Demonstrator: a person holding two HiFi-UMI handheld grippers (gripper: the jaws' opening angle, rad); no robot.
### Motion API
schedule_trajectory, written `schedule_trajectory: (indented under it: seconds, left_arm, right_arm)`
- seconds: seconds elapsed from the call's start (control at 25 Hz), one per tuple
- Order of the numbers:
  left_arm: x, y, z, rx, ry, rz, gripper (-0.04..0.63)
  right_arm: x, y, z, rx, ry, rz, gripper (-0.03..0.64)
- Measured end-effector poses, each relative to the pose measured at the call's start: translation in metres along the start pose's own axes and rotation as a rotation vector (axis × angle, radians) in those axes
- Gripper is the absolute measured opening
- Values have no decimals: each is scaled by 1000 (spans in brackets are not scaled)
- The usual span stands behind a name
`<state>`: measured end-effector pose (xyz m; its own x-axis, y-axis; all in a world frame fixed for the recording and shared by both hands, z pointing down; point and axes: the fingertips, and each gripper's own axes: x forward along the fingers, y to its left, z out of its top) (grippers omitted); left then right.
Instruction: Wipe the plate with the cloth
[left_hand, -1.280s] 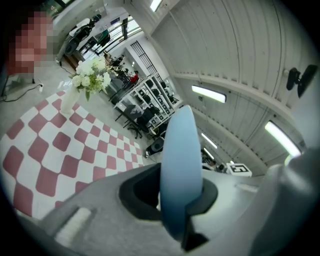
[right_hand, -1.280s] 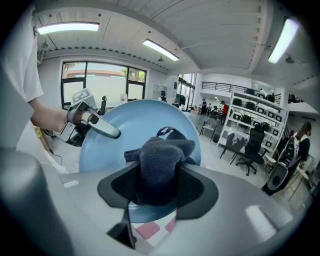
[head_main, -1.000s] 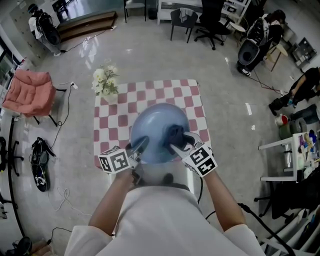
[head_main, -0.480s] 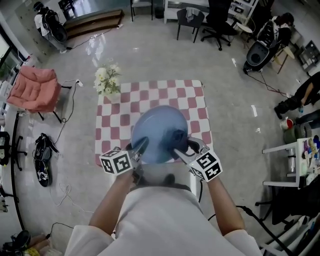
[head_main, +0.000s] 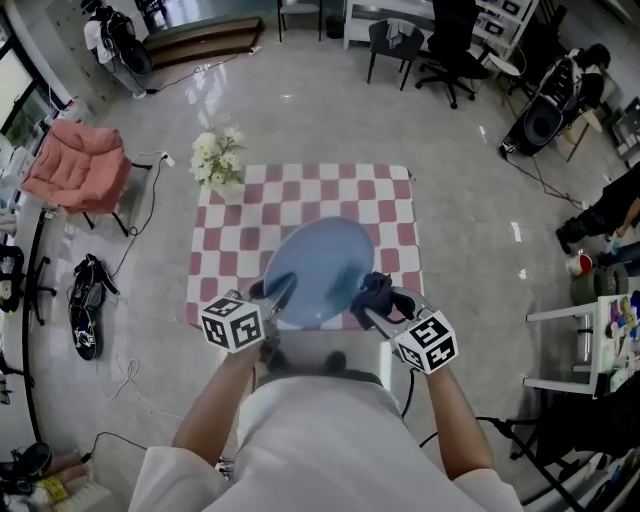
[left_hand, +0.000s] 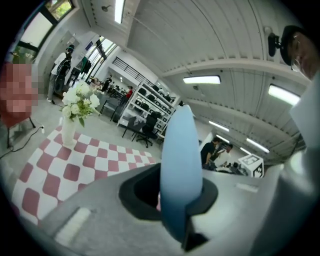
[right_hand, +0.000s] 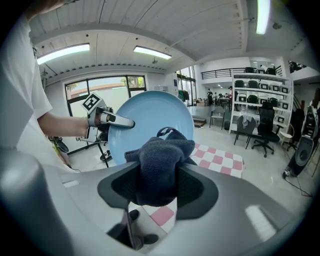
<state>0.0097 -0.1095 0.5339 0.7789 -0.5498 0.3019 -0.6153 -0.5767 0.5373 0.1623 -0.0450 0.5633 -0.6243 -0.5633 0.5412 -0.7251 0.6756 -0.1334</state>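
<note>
Right tongs: jaws clamped on dark blue cloth, bunched between them. Light blue plate behind cloth, raised on edge, face toward camera. Left tongs grip plate rim at left. Red-white checkered surface below right. Office chairs beyond.

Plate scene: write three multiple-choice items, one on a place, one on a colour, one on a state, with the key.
1. The flowers stand:
A at the checked table's far left corner
B on the floor
C on a chair
2. The plate is:
A white
B blue
C red
3. The right gripper is:
A open and empty
B shut on the cloth
C shut on the plate
Key: A, the head view shows them at that corner; B, every view shows it blue; B, dark cloth fills its jaws.
</note>
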Motion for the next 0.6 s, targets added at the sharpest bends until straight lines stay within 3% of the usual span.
schedule_trajectory:
  seconds: [0.12, 0.4, 0.6]
  left_arm:
    - [2, -2, 1, 43, 2, 20, 51]
    - [10, -10, -6, 232, 56, 62, 51]
    - [13, -13, -11, 307, 87, 84, 51]
  right_arm:
    - [-10, -14, -2, -2, -1, 3, 202]
    - [-25, -37, -4, 13, -28, 31, 202]
    - [-34, -51, 9, 2, -56, 68, 202]
